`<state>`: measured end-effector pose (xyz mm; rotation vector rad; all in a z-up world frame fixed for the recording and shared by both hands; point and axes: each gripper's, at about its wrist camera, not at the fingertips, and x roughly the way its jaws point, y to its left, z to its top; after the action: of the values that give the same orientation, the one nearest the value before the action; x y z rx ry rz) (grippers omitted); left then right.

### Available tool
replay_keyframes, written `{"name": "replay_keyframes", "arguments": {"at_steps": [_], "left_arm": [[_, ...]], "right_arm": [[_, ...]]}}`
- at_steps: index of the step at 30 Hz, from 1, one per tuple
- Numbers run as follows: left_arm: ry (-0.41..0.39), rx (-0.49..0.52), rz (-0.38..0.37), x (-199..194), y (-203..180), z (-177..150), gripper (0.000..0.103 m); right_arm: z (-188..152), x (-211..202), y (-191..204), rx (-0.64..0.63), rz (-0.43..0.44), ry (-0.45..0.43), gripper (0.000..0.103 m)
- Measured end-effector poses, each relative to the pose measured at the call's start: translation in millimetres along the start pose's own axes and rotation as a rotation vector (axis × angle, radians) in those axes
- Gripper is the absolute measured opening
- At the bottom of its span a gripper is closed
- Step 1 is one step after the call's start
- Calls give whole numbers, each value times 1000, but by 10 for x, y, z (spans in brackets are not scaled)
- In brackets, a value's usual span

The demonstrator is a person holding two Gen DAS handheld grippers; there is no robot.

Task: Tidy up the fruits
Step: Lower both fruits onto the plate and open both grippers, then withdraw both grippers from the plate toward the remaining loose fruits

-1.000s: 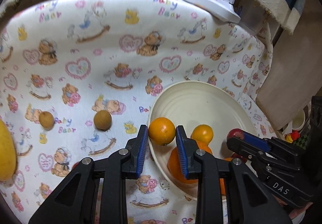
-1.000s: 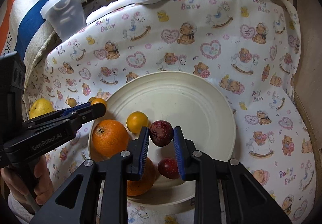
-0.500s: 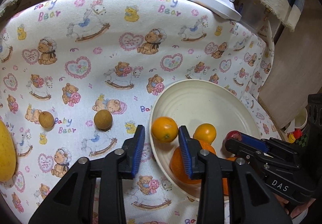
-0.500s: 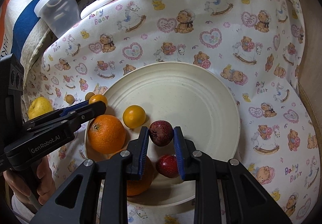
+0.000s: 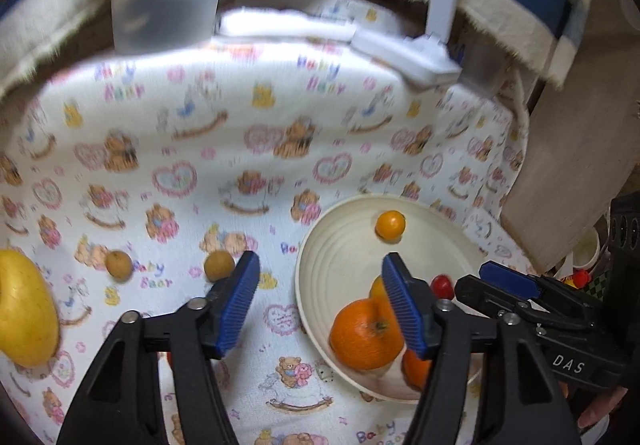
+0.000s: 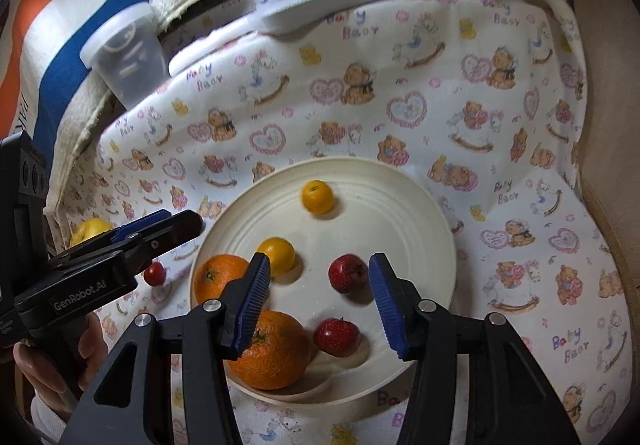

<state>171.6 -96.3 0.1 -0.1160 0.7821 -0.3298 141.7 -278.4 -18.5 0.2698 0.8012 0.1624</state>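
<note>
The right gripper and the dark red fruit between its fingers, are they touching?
Apart. In the right wrist view the right gripper is opening, and white plate shows between the dark red fruit and both pads.

Cream plate (image 6: 420,205), teddy-bear-print cloth (image 6: 500,93)

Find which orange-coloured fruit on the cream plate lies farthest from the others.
The small round orange citrus near the cream plate's far rim lies alone; the other small one and two large oranges cluster together at the near left.

the plate (image 6: 432,213) has free room at right; oranges (image 6: 268,349) crowd its left.
</note>
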Motion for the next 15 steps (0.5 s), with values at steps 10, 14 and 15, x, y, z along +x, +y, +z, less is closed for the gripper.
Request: {"name": "replay_keyframes", "arguments": {"at_steps": [10, 14, 15], "left_arm": [[-176, 77, 43, -349, -226, 28, 100], [-237, 102, 25, -493, -279, 37, 102], [-250, 103, 38, -521, -290, 43, 102]], "right_arm": [[81, -376, 15, -9, -81, -161, 85], [100, -456, 0, -11, -89, -184, 85], [100, -471, -1, -12, -90, -188, 85]]}}
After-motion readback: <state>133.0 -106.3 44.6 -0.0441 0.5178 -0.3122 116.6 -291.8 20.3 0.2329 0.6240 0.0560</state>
